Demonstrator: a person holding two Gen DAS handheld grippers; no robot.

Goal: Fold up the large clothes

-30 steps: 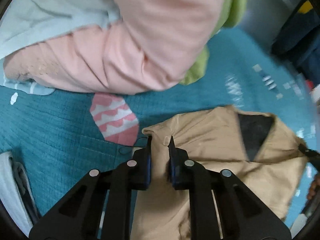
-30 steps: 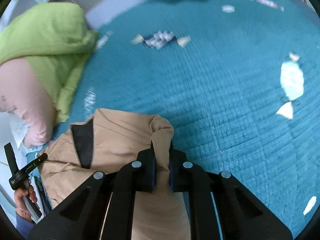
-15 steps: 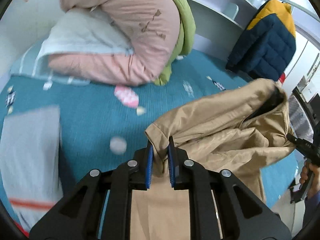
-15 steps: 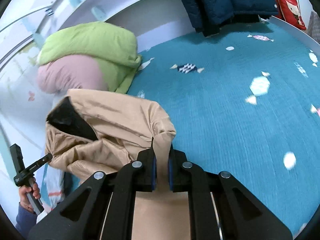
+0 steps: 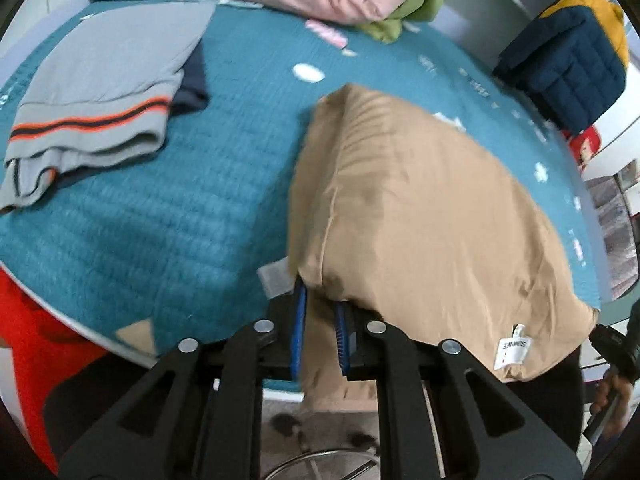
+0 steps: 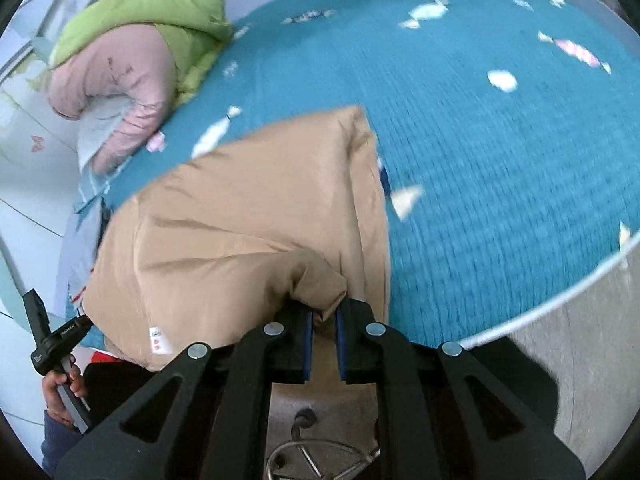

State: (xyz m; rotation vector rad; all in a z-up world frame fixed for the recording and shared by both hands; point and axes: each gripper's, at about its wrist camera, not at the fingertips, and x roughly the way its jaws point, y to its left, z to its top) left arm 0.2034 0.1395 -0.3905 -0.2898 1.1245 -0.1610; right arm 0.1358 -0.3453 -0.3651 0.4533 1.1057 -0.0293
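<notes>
A large tan jacket (image 5: 420, 208) lies folded over on the teal bedspread, its near edge hanging past the bed's front edge; it also shows in the right wrist view (image 6: 248, 216). My left gripper (image 5: 320, 320) is shut on the jacket's near left corner. My right gripper (image 6: 322, 320) is shut on a bunched fold at the jacket's near right corner. A white care label (image 5: 514, 346) shows on the near edge. The black lining is hidden.
A folded grey garment with orange stripes (image 5: 104, 80) lies at the left. Pink and green quilts (image 6: 132, 52) are piled at the bed's head. A navy and yellow puffer jacket (image 5: 568, 52) hangs far right. The bed's front edge (image 6: 540, 312) and floor are below me.
Both grippers pulled the jacket's far part back toward the bed's near edge and lowered it. The jacket went from lifted with black lining showing to folded over, lining hidden.
</notes>
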